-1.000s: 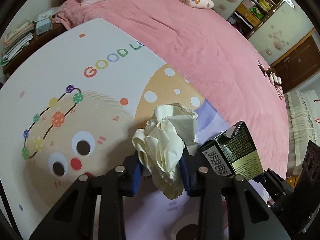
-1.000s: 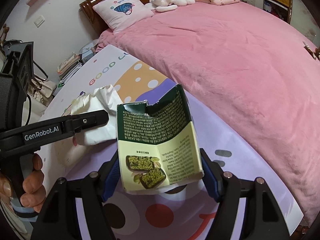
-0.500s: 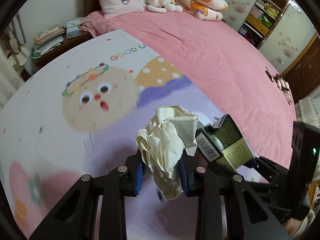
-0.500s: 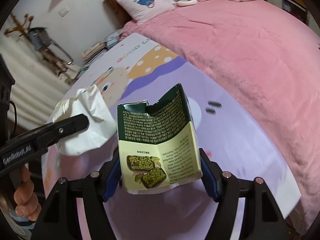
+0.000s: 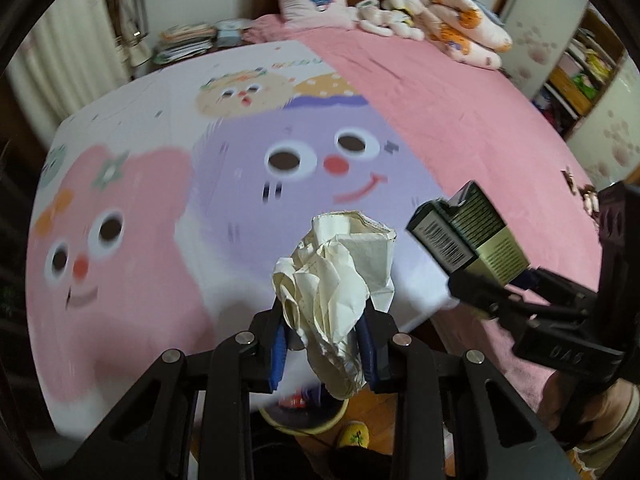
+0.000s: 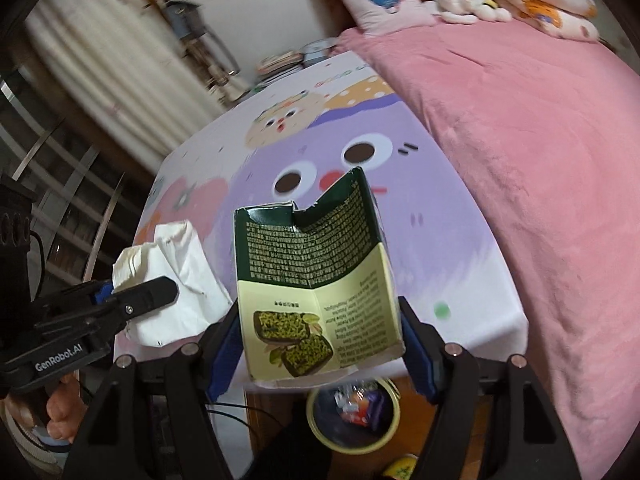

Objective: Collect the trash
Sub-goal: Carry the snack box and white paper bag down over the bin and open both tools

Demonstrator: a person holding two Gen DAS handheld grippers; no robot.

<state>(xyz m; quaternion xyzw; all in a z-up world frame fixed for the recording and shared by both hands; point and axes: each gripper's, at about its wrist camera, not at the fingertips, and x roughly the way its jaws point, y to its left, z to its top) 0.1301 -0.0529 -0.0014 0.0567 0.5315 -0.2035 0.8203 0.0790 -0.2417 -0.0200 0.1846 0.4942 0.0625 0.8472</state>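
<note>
My left gripper (image 5: 322, 346) is shut on a crumpled white paper (image 5: 334, 276), held in the air past the foot of the bed; the paper also shows in the right wrist view (image 6: 176, 280). My right gripper (image 6: 320, 354) is shut on a torn green and cream snack box (image 6: 316, 280), which also shows in the left wrist view (image 5: 468, 232). A round yellow-rimmed trash bin (image 6: 354, 414) with colourful wrappers inside stands on the floor just below both grippers; it also shows in the left wrist view (image 5: 304, 420).
The bed with a cartoon mat (image 5: 248, 184) and pink blanket (image 6: 520, 128) lies ahead. Pillows and plush toys (image 5: 440, 28) lie at its head. A nightstand with stacked papers (image 5: 188, 42) stands at the far left. A yellow slipper (image 5: 354, 434) lies on the wooden floor.
Both grippers have pulled back from over the mat to past the foot of the bed, still holding the paper and the box. The trash bin has come into view below.
</note>
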